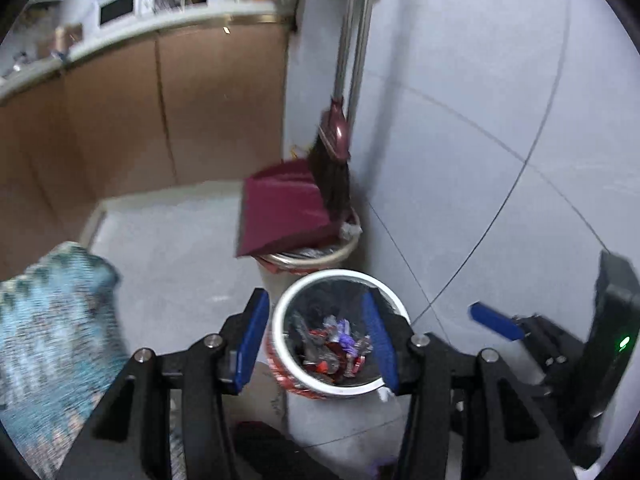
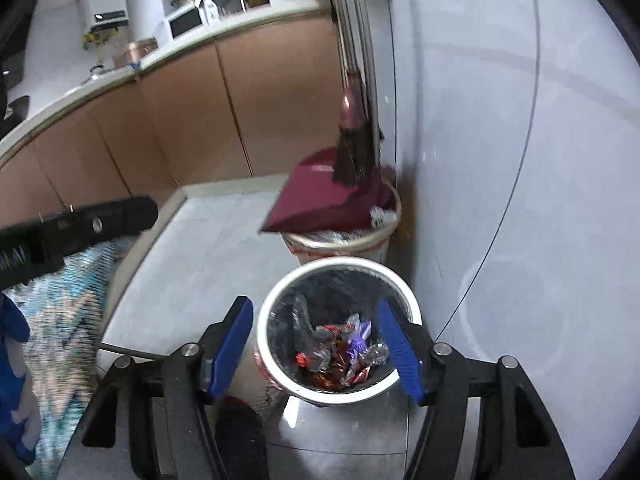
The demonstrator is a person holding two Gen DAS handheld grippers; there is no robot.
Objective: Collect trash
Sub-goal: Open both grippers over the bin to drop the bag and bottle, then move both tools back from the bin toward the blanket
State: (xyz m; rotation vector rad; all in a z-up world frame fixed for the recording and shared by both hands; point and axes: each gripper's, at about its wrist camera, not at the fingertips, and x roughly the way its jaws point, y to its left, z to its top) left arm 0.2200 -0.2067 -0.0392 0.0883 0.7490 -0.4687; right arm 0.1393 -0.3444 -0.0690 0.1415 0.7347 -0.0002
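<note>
Left wrist view: left gripper (image 1: 316, 344) hanging open, empty, over wastebasket (image 1: 298, 298).
Right gripper (image 2: 316, 350): likewise gaping, holding nothing.
Risk: fingers clipping rim, tipping candy wrappers (image 2: 340, 354) out.

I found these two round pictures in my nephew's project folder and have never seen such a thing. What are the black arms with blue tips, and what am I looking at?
They are two hand-held grippers, each carrying a fisheye camera that looks along its fingers. One picture is from the left gripper, the other from the right gripper. Both are open and hold nothing. Below them on the grey tiled floor stands a white round bin with a black liner, holding shiny red and purple wrappers. Behind it, a maroon dustpan and a broom rest on a second bin.
</note>
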